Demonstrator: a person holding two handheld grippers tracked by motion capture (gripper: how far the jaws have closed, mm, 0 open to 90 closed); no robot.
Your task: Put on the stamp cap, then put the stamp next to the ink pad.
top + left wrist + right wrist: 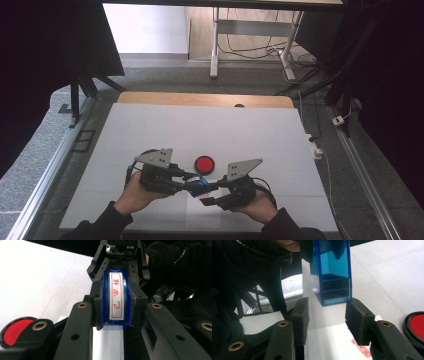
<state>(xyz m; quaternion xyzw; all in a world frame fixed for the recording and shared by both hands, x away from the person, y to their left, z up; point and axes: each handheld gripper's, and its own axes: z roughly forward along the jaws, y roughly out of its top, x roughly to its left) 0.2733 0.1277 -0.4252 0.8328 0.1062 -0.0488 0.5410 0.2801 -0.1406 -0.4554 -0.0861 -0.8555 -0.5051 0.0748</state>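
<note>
Stamp (116,298): a small blue translucent plastic block with a white label printed in red characters, held just above the table between the two grippers, near the person's edge. It sits clamped in the left gripper (116,315), whose pads press on its two long side walls; the label face is turned towards that gripper's camera.

Handling, as judged: light, rigid, hollow-walled. The polished plastic is likely slippery, so the flat long sides are the sound place to hold it, squarely across the pads and not on the rounded end. The shell should bear a firm squeeze but may crack under a hard one. The printing face may carry ink and is best left untouched.

Right gripper (327,320): jaws parted, pads standing off on either side of the stamp's lower end, not pressing on it. No earlier state is claimed.

Below it lies a white paper sheet (329,342) bearing a red rectangular imprint (361,348) near the right pad. A round red ink pad (204,164) rests on the white table (150,125), just beyond the grippers.
</note>
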